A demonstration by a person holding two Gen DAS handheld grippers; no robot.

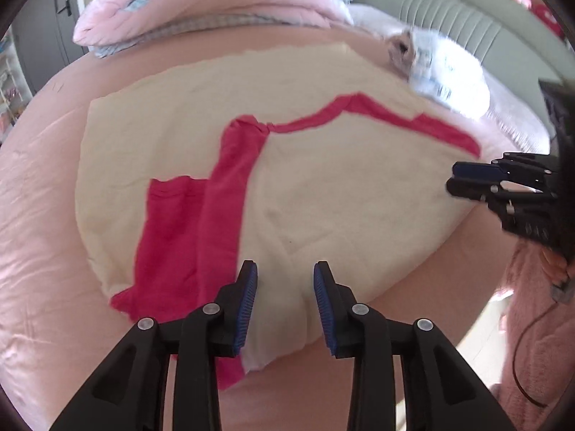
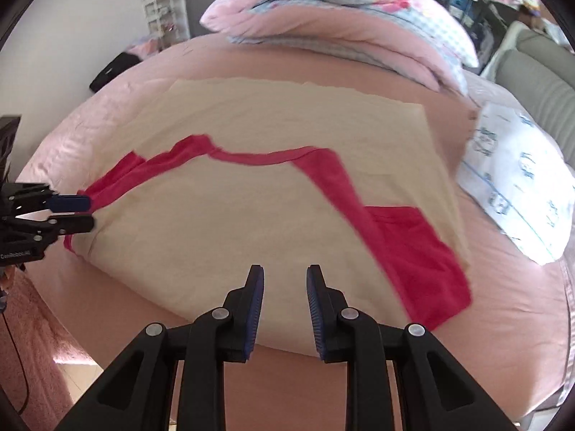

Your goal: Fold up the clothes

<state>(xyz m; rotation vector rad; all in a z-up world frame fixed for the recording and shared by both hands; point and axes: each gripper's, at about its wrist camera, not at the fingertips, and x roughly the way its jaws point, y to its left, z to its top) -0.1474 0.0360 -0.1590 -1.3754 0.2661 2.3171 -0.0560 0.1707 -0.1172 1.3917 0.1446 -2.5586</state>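
A cream garment (image 1: 323,186), soft matte knit trimmed in magenta, lies spread flat on a pink bed sheet (image 1: 43,215) that is faintly creased and slightly glossy. Taking the cream garment as the landmark: a magenta band (image 2: 258,156) runs across its upper part in a thin wavy strip, widening into broad panels (image 1: 187,237) at both ends, one with a squared patch shape. The near hem of the garment bulges in a rounded fold toward the bed's edge. Beyond the garment's far edge sits a stack of folded bedding (image 2: 341,25), puffy pink quilt over blue-and-white check fabric. To one side of it, near the grey ribbed headboard (image 1: 449,14), rests a white pillow with small blue print (image 2: 517,176), blurred in the left wrist view. Left gripper (image 1: 285,305): black plastic arms, blue ridged pads (image 1: 248,301), jaws parted with a clear gap, nothing between them; it hovers over the garment's near hem where magenta meets cream. Right gripper (image 2: 285,309): same build, jaws parted a little, empty, poised above the near hem further along. Each gripper appears sideways at the garment's edge in the other's view, fingers close together there. A fluffy pink rug or throw (image 2: 32,341) lies by the bed below the near hem, with a dark cable over it.
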